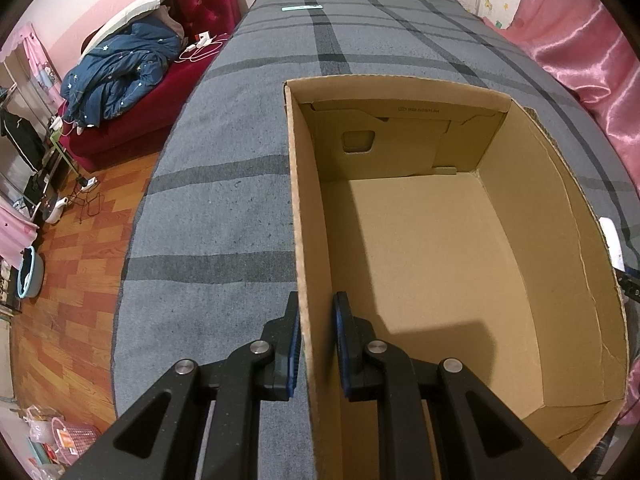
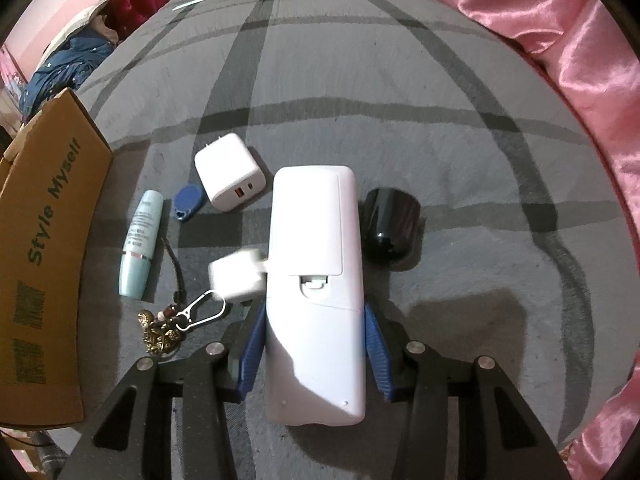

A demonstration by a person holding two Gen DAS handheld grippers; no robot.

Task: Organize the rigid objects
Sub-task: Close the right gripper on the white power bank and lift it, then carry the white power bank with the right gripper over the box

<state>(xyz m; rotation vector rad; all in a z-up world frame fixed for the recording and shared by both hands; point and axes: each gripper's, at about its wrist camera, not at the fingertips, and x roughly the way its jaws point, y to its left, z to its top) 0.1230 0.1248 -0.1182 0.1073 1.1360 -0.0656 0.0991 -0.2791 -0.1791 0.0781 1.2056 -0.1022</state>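
An open, empty cardboard box (image 1: 440,248) sits on the grey plaid bed. My left gripper (image 1: 318,312) straddles the box's left wall, one finger outside and one inside, with small gaps on both sides. My right gripper (image 2: 314,316) is shut on a white remote control (image 2: 316,280), lying back side up between the blue pads. Left of the remote lie a small white plug (image 2: 238,278), a large white charger (image 2: 228,176), a blue key fob (image 2: 185,202), a pale blue tube (image 2: 140,242) and a keychain with carabiner (image 2: 172,324). A black round object (image 2: 392,224) lies to the remote's right.
The box's outer wall (image 2: 44,248), printed "Style Myself", stands at the left of the right wrist view. Pink satin fabric (image 2: 580,80) borders the bed on the right. A red sofa with a blue quilt (image 1: 120,76) and wooden floor (image 1: 68,280) lie left of the bed.
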